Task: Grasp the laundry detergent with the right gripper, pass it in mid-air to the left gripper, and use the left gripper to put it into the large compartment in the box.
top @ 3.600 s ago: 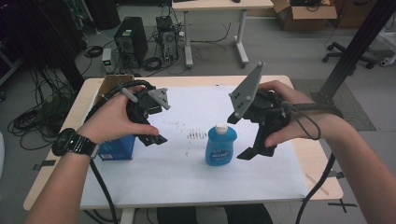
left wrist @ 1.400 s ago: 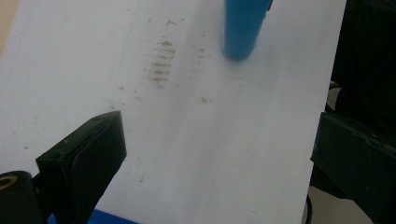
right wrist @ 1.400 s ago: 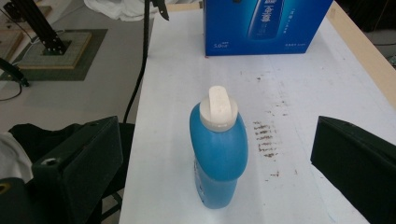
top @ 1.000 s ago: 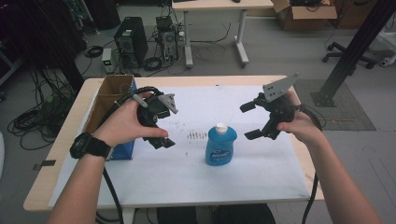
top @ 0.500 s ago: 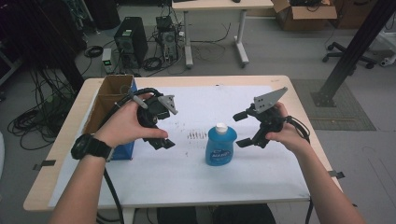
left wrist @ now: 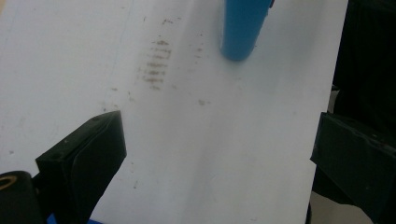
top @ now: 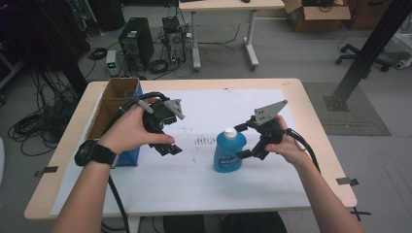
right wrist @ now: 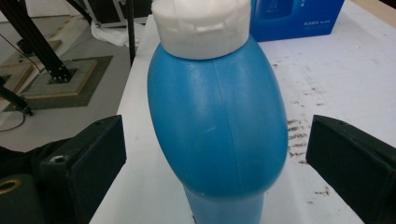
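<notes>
A blue bottle [top: 228, 154] with a white cap stands upright on the white sheet near the table's middle. My right gripper [top: 242, 141] comes at it from the right, one jaw by the bottle's shoulder and the other low beside its body. In the right gripper view the bottle [right wrist: 217, 126] sits between the jaws of my right gripper [right wrist: 215, 163], with gaps on both sides. These jaws have just been closing a little and stay open. My left gripper [top: 171, 136] hovers open left of the bottle, nothing between its fingers. The left gripper view shows the bottle's base [left wrist: 243, 28] farther off.
An open cardboard box [top: 114, 102] and a blue carton [top: 127, 158] stand at the table's left edge, under the left forearm. Brown smudges [top: 205, 141] mark the white sheet [top: 204, 184] between the grippers. Cables trail from both grippers toward the near edge.
My right gripper has come down and leftward, from above and right of the bottle to straddling it. The left gripper and the bottle have stayed put.
</notes>
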Demonstrator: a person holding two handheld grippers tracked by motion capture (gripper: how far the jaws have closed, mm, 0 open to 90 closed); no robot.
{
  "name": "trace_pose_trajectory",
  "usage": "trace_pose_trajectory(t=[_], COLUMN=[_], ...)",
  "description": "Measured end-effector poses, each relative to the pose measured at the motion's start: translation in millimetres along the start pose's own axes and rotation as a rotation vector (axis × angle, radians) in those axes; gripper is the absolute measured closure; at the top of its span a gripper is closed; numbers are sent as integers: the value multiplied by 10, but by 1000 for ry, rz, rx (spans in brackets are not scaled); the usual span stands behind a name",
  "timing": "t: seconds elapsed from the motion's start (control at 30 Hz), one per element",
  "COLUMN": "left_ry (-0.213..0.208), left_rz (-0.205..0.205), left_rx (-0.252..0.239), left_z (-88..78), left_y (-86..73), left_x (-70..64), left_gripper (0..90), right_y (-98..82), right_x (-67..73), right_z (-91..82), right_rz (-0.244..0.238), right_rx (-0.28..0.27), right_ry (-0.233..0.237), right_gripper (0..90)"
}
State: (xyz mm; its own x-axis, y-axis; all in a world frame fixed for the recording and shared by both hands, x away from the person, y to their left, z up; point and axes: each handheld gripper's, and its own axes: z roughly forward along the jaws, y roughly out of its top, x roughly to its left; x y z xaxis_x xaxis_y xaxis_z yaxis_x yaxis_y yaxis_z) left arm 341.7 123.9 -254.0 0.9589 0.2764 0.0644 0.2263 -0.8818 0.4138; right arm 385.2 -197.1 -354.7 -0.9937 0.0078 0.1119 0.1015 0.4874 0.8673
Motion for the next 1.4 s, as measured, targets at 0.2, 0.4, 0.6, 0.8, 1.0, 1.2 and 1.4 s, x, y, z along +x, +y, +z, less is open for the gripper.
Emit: trace_pose_trajectory(t=[0.2, 0.4, 0.6, 0.8, 1.0, 1.2, 1.4], left_ry=[-4, -2, -1, -1, -2, 0, -1], left_rz=[3, 0, -1, -2, 1, 3, 5], left_rx=[-1, -3, -5, -5, -2, -6, -4], left_z=[6, 11, -4, -2, 3, -13, -8], left_y=[-9, -24, -31, -29, -20, -9, -5], left_x=[1, -3, -2, 0, 0, -4, -12], left_gripper=[34, 34, 34, 34, 34, 34, 34], right_y=[-55, -75, -71, -72, -74, -79, -81], right_x=[-7, -3, 1, 10, 18, 21, 14], right_z=[84, 152, 180, 217, 243, 247, 234], right_rz=[15, 13, 6, -4, -14, -18, -20], right_rx=[-24, -26, -24, -11, -1, 9, 2], right_ry=[4, 1, -4, -4, -1, -5, -8], right_gripper=[74, 101, 117, 146, 175, 188, 200])
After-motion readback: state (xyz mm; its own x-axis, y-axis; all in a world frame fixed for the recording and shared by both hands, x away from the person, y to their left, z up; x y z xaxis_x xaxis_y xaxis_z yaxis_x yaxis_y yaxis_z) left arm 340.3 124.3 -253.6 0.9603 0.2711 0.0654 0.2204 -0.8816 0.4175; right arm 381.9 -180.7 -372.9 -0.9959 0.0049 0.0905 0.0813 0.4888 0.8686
